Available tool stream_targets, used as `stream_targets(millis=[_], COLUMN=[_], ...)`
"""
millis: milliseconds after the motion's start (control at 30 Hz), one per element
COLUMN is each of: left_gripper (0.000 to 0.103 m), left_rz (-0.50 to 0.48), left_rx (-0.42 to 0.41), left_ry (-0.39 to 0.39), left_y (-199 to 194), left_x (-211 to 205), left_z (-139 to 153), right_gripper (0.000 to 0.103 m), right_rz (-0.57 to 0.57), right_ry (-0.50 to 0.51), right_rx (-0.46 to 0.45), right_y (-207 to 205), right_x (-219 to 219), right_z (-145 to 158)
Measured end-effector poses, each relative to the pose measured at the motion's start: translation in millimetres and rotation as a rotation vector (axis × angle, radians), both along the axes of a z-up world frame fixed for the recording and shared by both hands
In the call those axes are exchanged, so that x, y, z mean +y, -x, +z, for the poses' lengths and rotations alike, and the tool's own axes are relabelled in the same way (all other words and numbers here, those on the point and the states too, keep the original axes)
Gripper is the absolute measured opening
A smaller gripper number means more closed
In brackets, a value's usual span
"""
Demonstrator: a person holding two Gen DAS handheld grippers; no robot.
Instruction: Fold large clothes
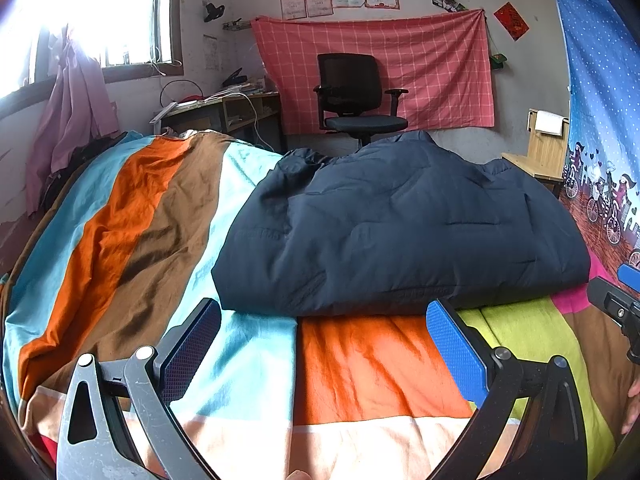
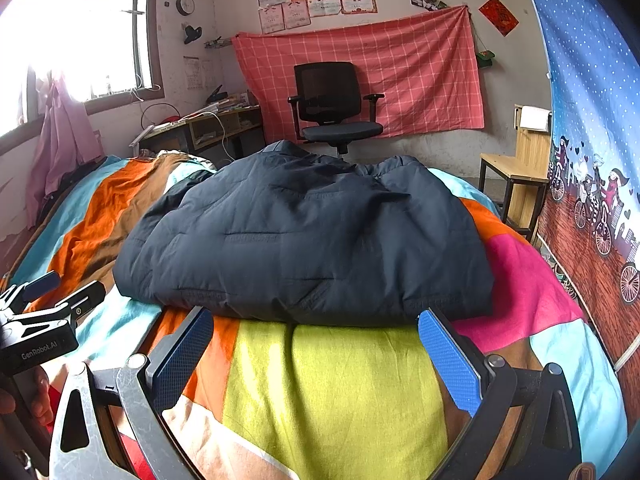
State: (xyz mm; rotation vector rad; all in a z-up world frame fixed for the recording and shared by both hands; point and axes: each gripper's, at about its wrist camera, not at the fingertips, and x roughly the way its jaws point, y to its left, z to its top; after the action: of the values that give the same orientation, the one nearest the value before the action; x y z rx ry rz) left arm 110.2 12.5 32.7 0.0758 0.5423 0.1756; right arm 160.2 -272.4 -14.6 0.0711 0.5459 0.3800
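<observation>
Striped multicolour bed cover (image 1: pixel 248 360) carries a navy quilted padded jacket (image 1: pixel 400 232), folded compact near its front edge.
Left claw (image 1: pixel 324 344) and right claw (image 2: pixel 316 344) hover released, jaws spread, just short of the hem, likely for access.

Daylight, strong, from the window (image 1: pixel 100 12) at upper left; pane blown out to pure white in both views, with haze bleeding over the pink curtain (image 1: pixel 72 96) beside it. Room otherwise evenly and softly lit. Faint shadow under the near hem of the navy padded jacket (image 2: pixel 304 240) on the striped bedspread (image 1: pixel 132 216). Heavy fisheye bending: walls and blue printed hanging (image 2: pixel 592 120) curved, corners vignetted to black. Centre sharp; gripper metalwork at bottom edge slightly soft. No motion blur.
</observation>
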Motion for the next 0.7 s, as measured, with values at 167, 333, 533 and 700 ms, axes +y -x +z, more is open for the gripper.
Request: stream_targets(millis=[167,333,533,700], left_gripper=[0.101,0.101,0.101,0.101], left_rz=[0.003,0.002,0.002,0.001], left_rx=[-0.003,0.000,0.005,0.009], left_ry=[0.001,-0.002,0.002,0.004], left_y=[-0.3,-0.3,0.0,0.6], left_x=[-1.8,-1.6,-1.3,-1.1], left_z=[-0.1,0.1,-0.6,-0.8], right_gripper=[0.103,0.103,0.103,0.103], right_rz=[-0.001,-0.001,-0.001,-0.002], right_ry=[0.000,0.001,0.000,0.001], right_rx=[-0.001,0.001,0.000,0.001], right_y=[-0.1,-0.2,-0.1,0.4], right_x=[0.3,0.0,-0.1,-0.1], right_z=[0.0,-0.1,0.0,-0.3])
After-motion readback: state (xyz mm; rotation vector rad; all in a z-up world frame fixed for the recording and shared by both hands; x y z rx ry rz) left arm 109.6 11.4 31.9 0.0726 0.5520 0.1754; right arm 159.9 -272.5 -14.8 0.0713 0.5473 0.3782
